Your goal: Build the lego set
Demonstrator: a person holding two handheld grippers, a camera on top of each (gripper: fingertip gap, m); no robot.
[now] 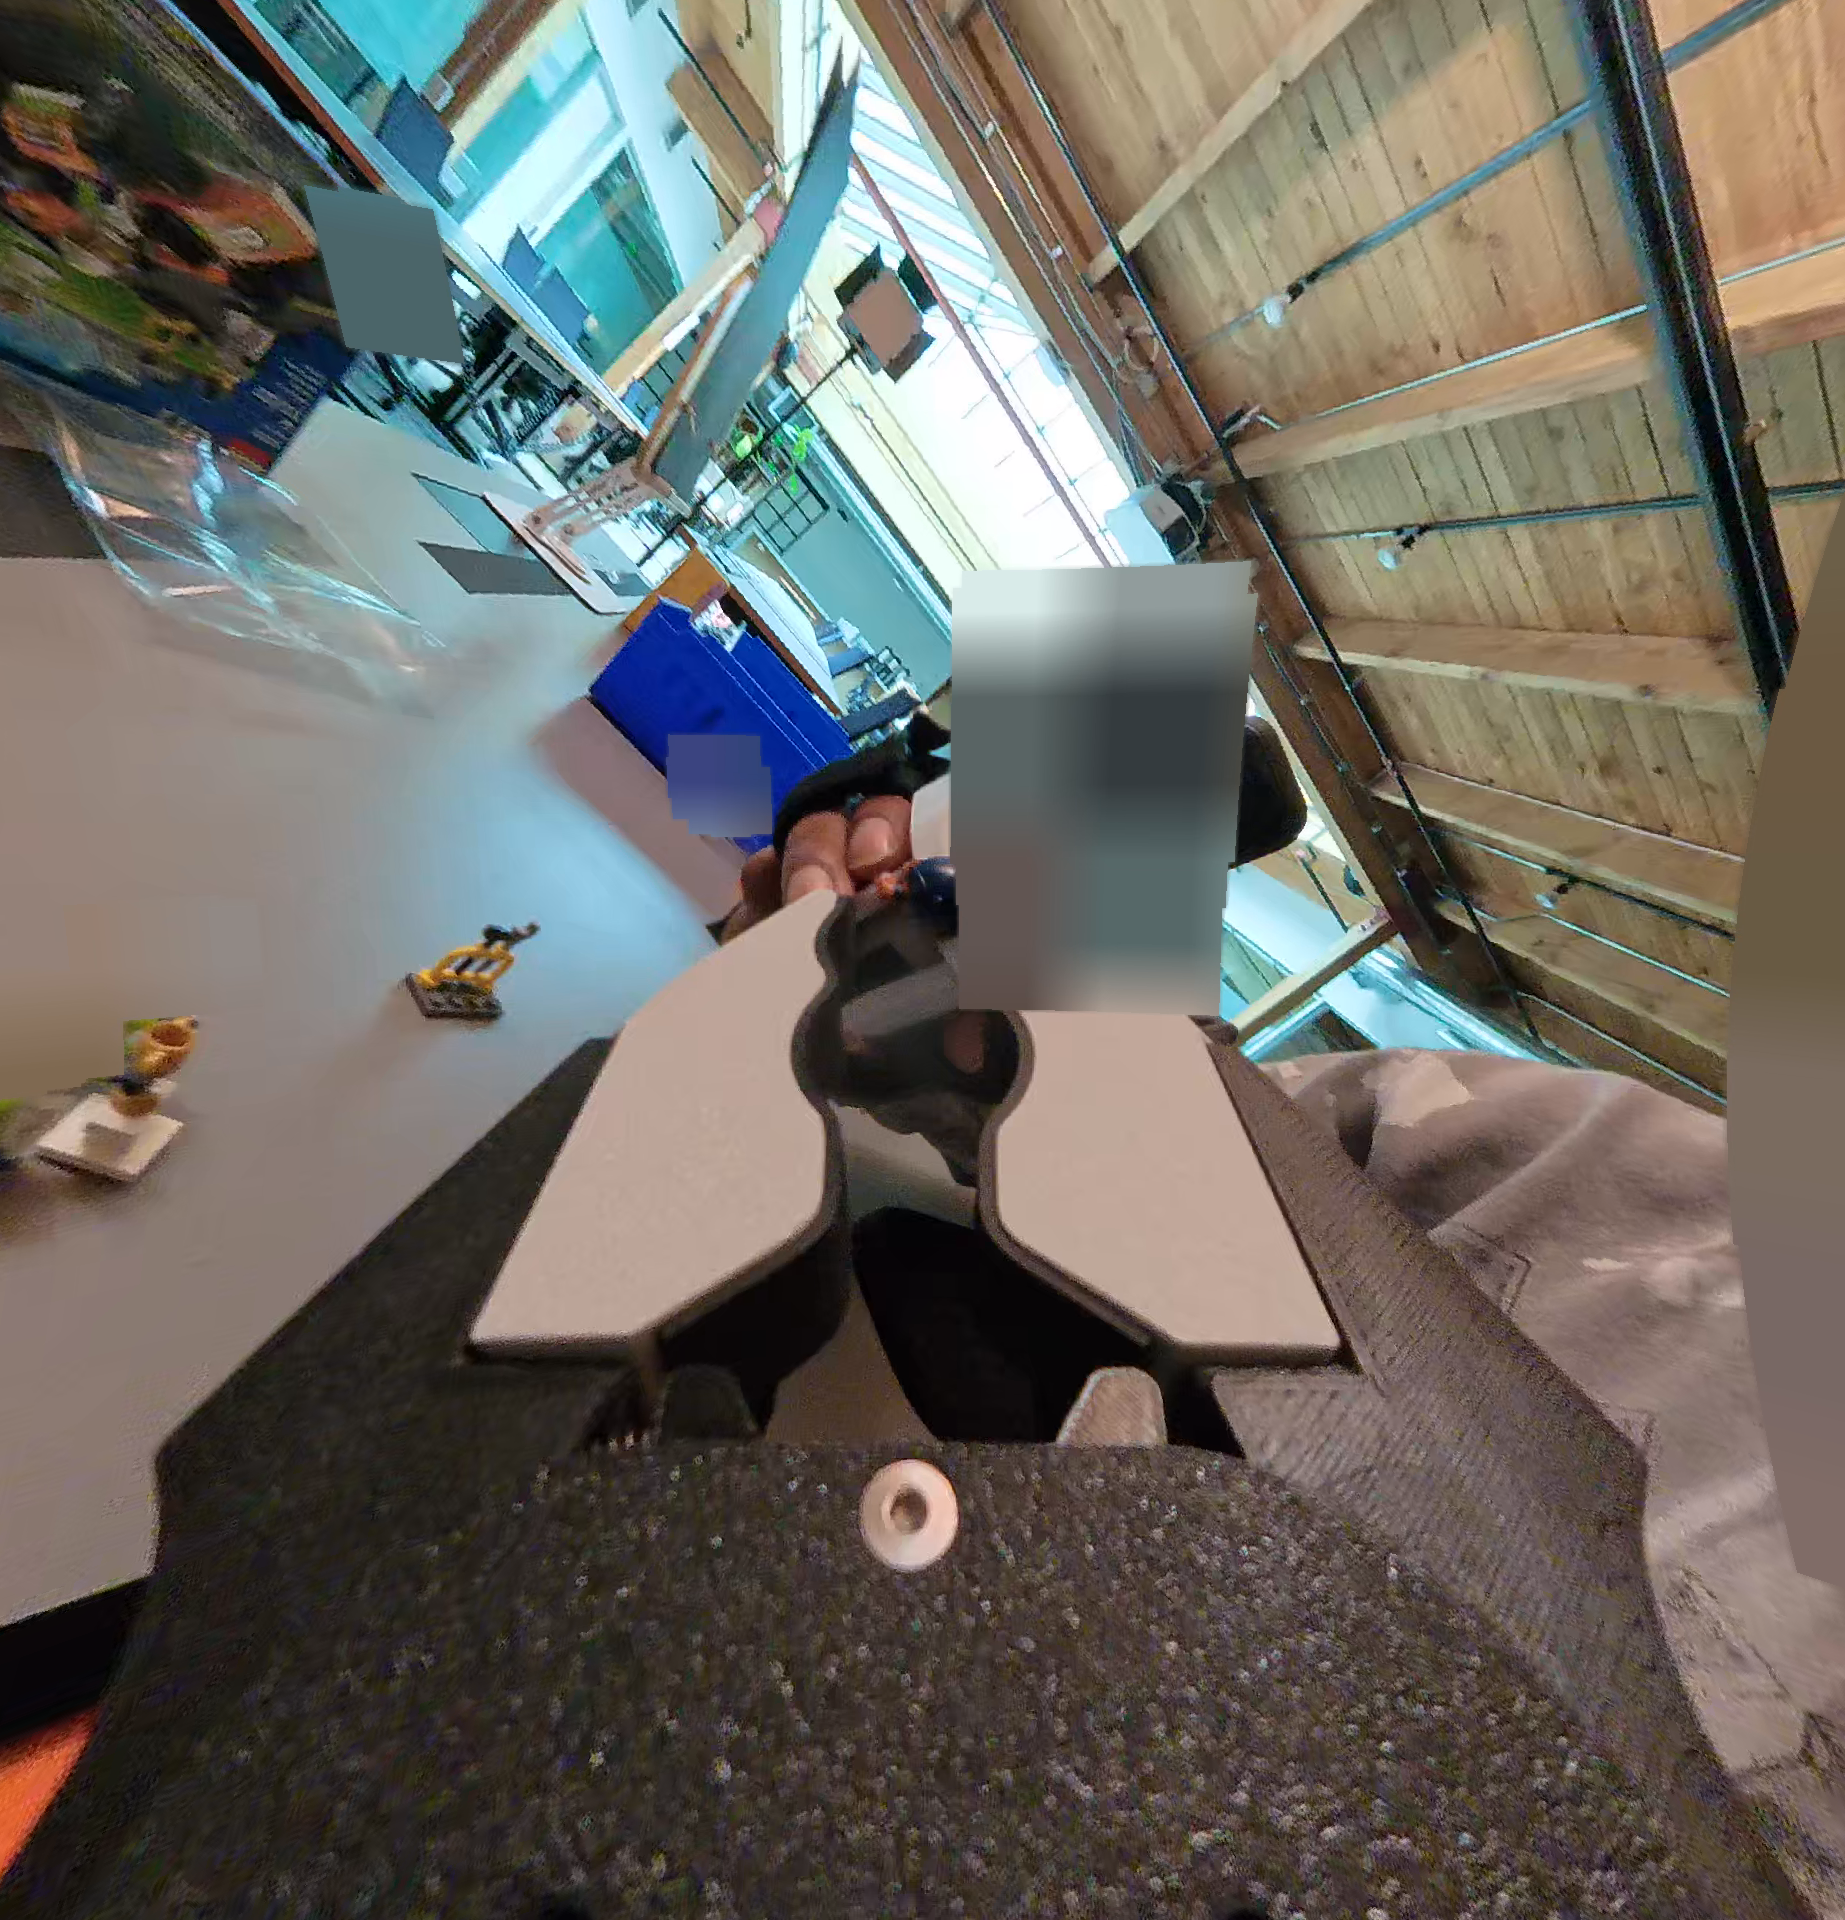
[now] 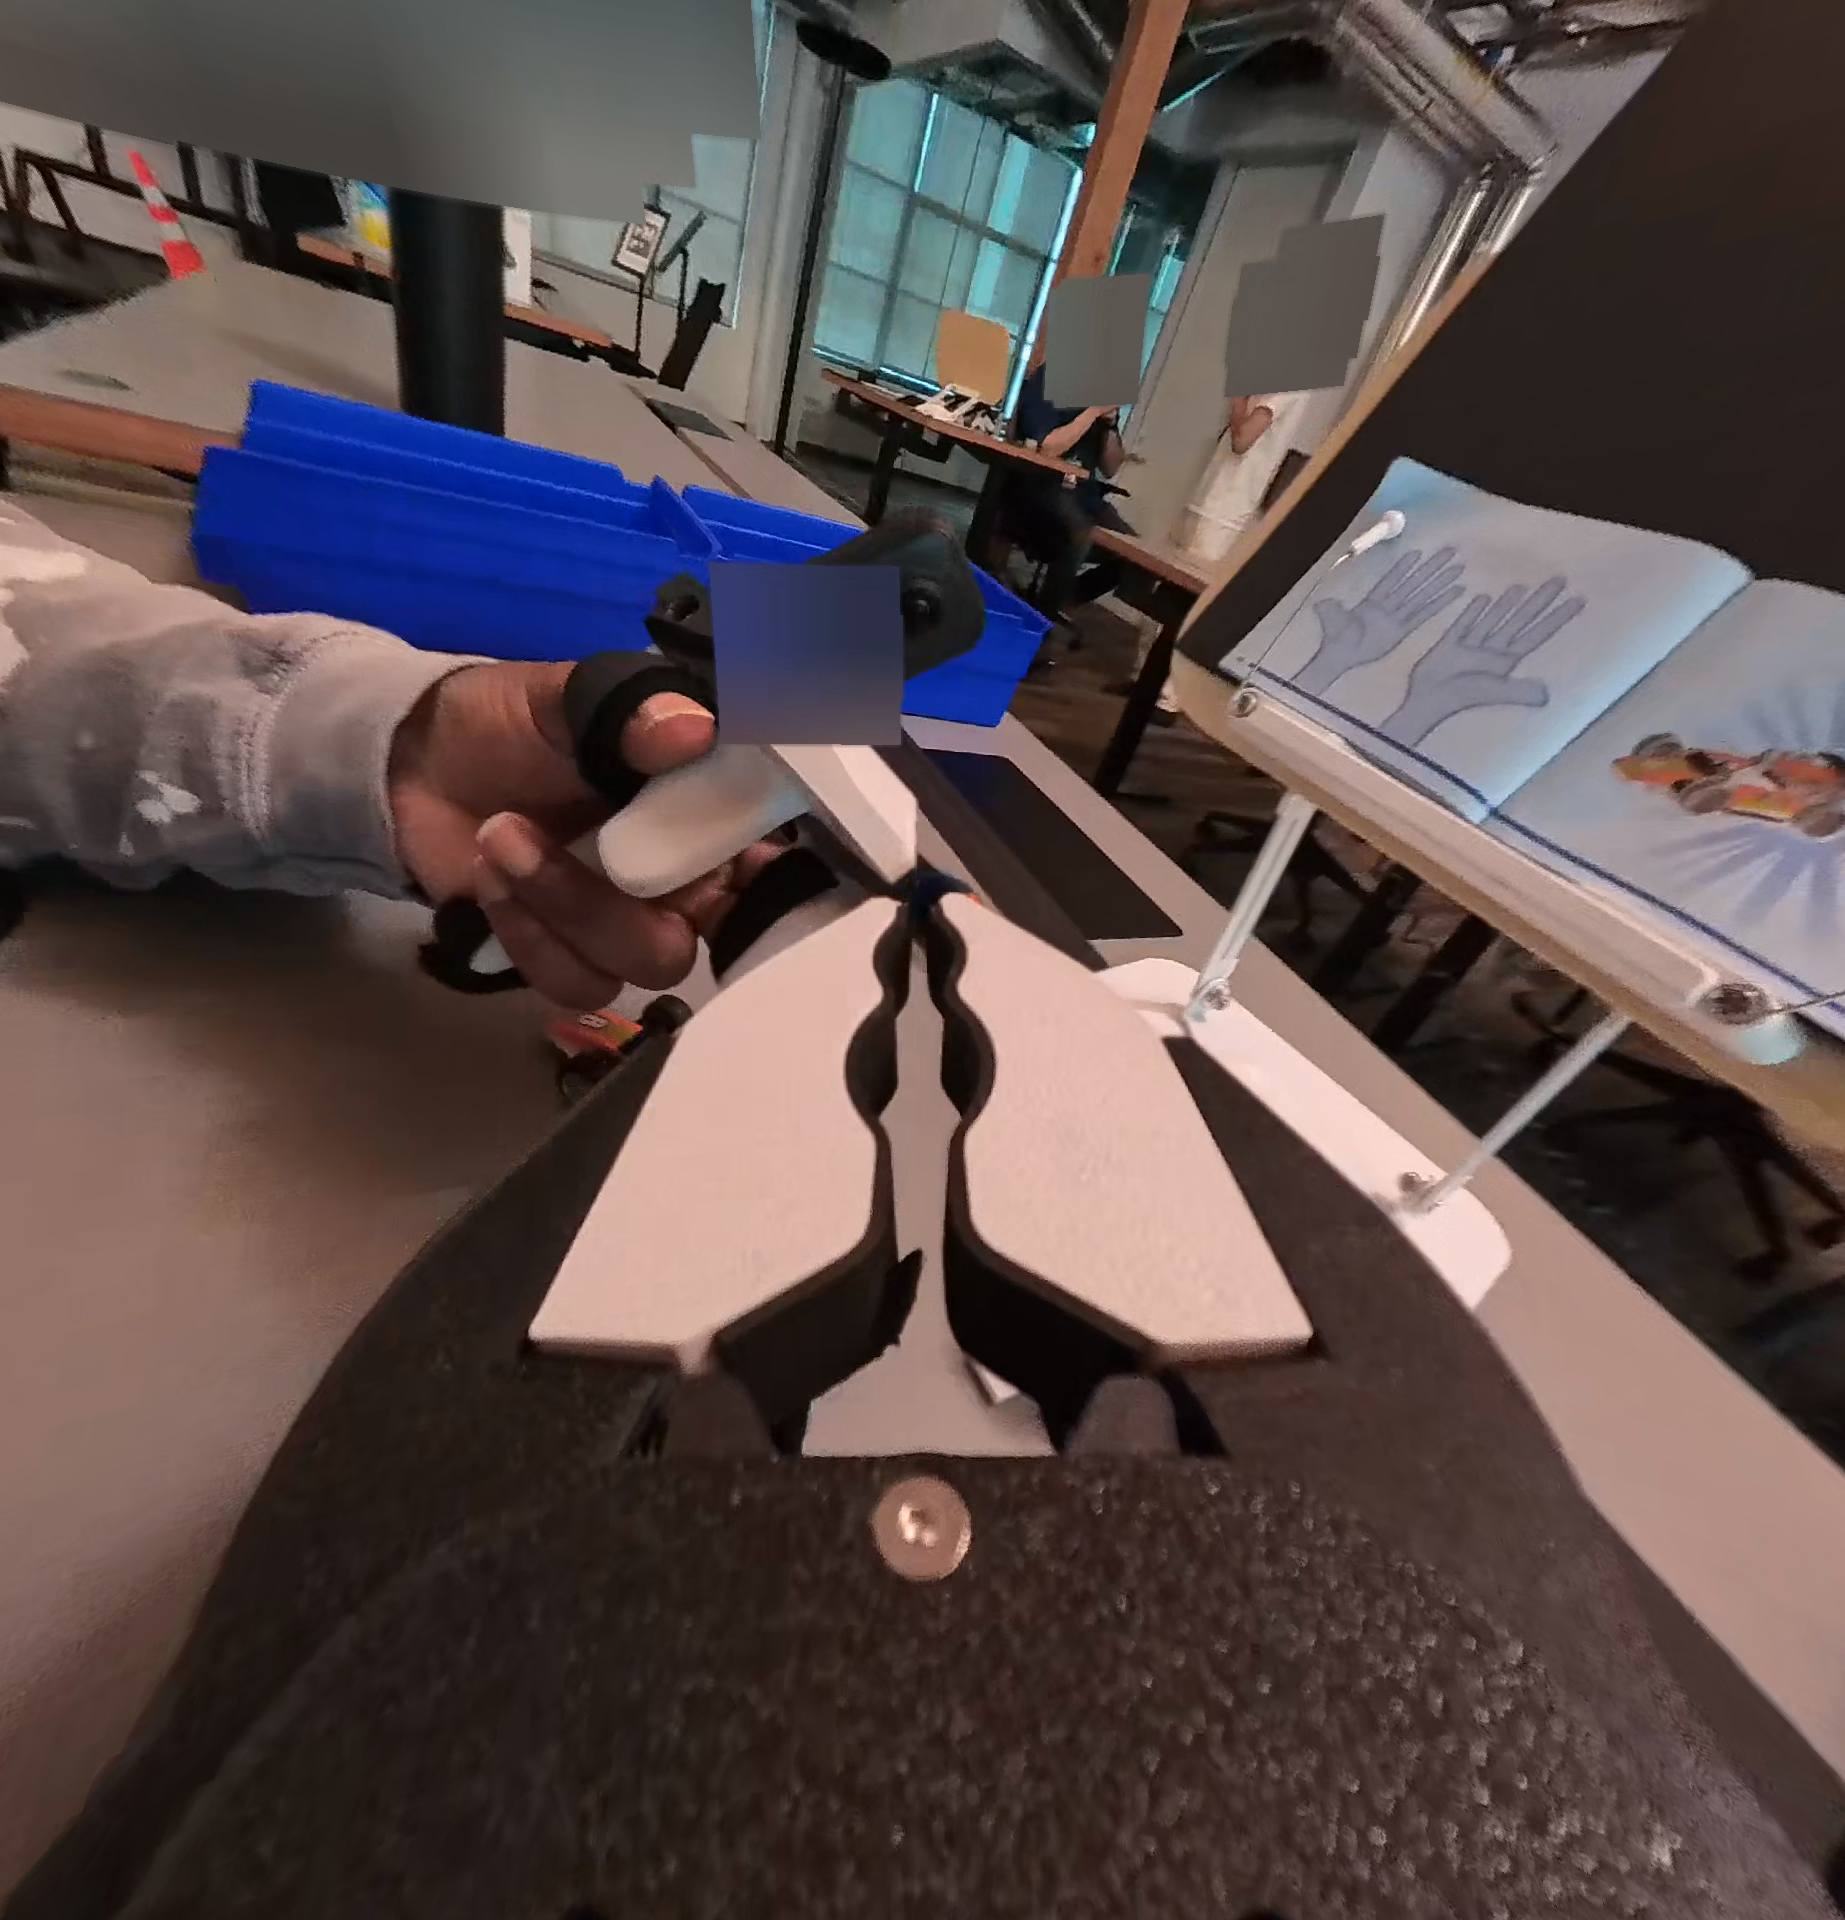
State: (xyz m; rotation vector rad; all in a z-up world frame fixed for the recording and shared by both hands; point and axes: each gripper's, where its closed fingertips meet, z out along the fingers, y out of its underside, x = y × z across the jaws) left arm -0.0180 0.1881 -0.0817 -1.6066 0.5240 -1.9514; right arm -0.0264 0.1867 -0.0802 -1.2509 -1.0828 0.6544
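**Mid-air join, tiny piece at risk**

Here, right tongs point(image 2: 923, 914) nearly closed, pinching a small dark-blue lego piece point(image 2: 926, 896) at their tips. Left tongs point(image 1: 1011, 997) parted; whether they grip anything, cannot tell. Both sets meet above the grey counter point(image 1: 222, 810). Risk: thin tip hold, misaligned push could pop the piece out. Small yellow lego assembly point(image 1: 471, 971) sits left of left tongs. Booklet writing not legible.
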